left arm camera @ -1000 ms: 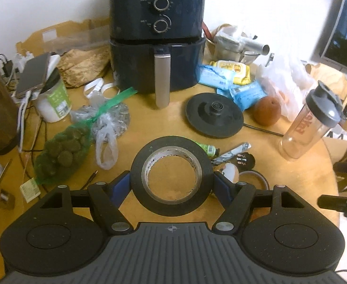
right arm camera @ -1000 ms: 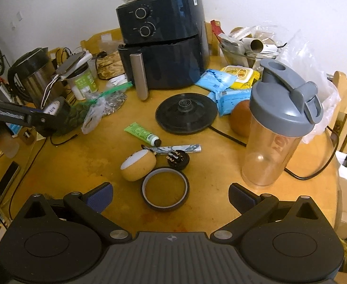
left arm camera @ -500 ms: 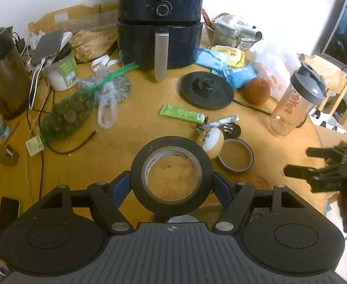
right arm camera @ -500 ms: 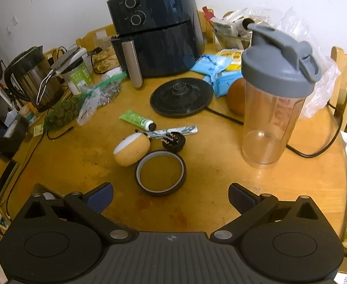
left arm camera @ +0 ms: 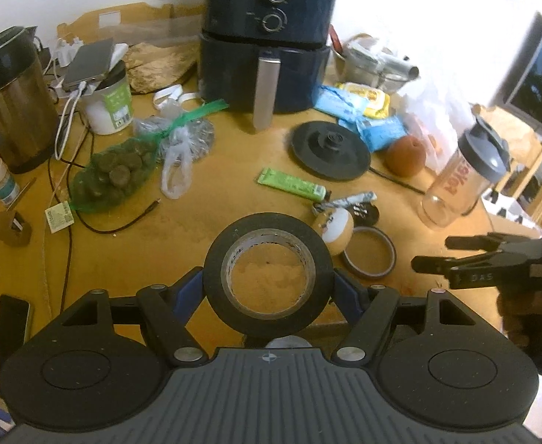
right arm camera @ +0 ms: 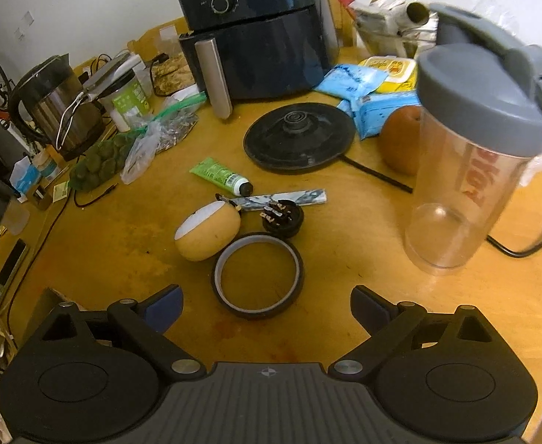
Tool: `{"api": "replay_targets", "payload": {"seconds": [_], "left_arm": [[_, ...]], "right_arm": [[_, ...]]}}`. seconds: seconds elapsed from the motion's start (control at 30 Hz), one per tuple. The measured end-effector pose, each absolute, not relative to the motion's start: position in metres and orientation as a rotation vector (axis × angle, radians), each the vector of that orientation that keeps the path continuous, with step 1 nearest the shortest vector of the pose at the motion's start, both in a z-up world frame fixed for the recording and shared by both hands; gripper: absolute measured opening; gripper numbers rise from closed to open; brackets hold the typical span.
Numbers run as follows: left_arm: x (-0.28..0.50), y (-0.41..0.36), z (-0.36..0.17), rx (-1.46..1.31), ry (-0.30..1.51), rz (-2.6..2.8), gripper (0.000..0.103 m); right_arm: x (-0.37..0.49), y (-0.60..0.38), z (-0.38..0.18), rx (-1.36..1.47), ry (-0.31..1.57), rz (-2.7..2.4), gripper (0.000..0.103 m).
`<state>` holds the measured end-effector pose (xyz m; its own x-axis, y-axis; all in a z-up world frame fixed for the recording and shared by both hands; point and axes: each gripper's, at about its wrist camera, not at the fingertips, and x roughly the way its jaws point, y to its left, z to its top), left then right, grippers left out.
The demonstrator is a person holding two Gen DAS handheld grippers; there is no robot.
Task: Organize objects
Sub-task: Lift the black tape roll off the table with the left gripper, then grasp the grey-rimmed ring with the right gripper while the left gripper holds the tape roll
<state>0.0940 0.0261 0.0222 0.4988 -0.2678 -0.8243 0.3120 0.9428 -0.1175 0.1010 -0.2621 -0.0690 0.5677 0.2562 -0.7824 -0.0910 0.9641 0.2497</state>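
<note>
My left gripper (left arm camera: 267,286) is shut on a thick roll of black tape (left arm camera: 215,277), held upright above the near edge of the wooden table (left arm camera: 167,240). A thin tape ring (right arm camera: 258,275) lies flat on the table just ahead of my right gripper (right arm camera: 265,305), whose jaws are wide apart and closing with nothing between them. Beside the ring rest a tan oval speaker (right arm camera: 208,235) and a black plug (right arm camera: 283,217). The thin ring (left arm camera: 369,257) and my right gripper (left arm camera: 456,262) also show at the right in the left wrist view.
A clear shaker bottle (right arm camera: 470,170) with a grey lid stands close on the right. Behind lie a green tube (right arm camera: 221,177), a black kettle base (right arm camera: 298,137), a brown round fruit (right arm camera: 398,144), an air fryer (right arm camera: 256,29), a steel kettle (right arm camera: 56,105) and a bagged green net (left arm camera: 114,177).
My left gripper drew back from the table's middle, still holding the black tape. My right gripper sank toward the thin tape ring, and its jaws narrowed a little.
</note>
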Motion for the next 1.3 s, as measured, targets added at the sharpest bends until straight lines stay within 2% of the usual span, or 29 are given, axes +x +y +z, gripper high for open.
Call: {"api": "replay_targets", "payload": {"seconds": [0.2, 0.4, 0.57, 0.63, 0.77, 0.83, 0.97, 1.0, 1.13, 1.3], "left_arm": [[0.093, 0.036, 0.024, -0.018, 0.992, -0.36, 0.072], [0.097, 0.041, 0.016, -0.026, 1.035, -0.369, 0.072], [0.103, 0.041, 0.011, -0.013, 1.052, -0.393, 0.072], [0.107, 0.04, 0.01, -0.006, 1.059, -0.403, 0.072], [0.115, 0.039, 0.007, 0.005, 1.068, -0.419, 0.072], [0.119, 0.039, 0.006, 0.006, 1.071, -0.426, 0.072], [0.128, 0.04, 0.003, 0.006, 1.075, -0.442, 0.072], [0.129, 0.04, 0.003, 0.007, 1.075, -0.447, 0.072], [0.136, 0.039, 0.005, 0.015, 1.064, -0.472, 0.072], [0.139, 0.041, 0.009, 0.015, 1.051, -0.497, 0.072]], "right_arm": [[0.126, -0.271, -0.09, 0.239, 0.993, 0.178, 0.096], [0.14, -0.269, -0.102, 0.208, 1.022, 0.165, 0.087], [0.148, -0.264, -0.114, 0.179, 1.047, 0.146, 0.073], [0.152, -0.261, -0.12, 0.155, 1.059, 0.131, 0.06], [0.154, -0.25, -0.124, 0.064, 1.065, 0.075, 0.045], [0.154, -0.247, -0.123, 0.063, 1.078, 0.068, 0.029], [0.152, -0.239, -0.124, 0.038, 1.096, 0.065, 0.02], [0.152, -0.238, -0.124, 0.031, 1.099, 0.076, 0.014], [0.153, -0.235, -0.123, -0.031, 1.103, 0.099, 0.008], [0.151, -0.236, -0.124, -0.168, 1.093, 0.141, 0.008]]}}
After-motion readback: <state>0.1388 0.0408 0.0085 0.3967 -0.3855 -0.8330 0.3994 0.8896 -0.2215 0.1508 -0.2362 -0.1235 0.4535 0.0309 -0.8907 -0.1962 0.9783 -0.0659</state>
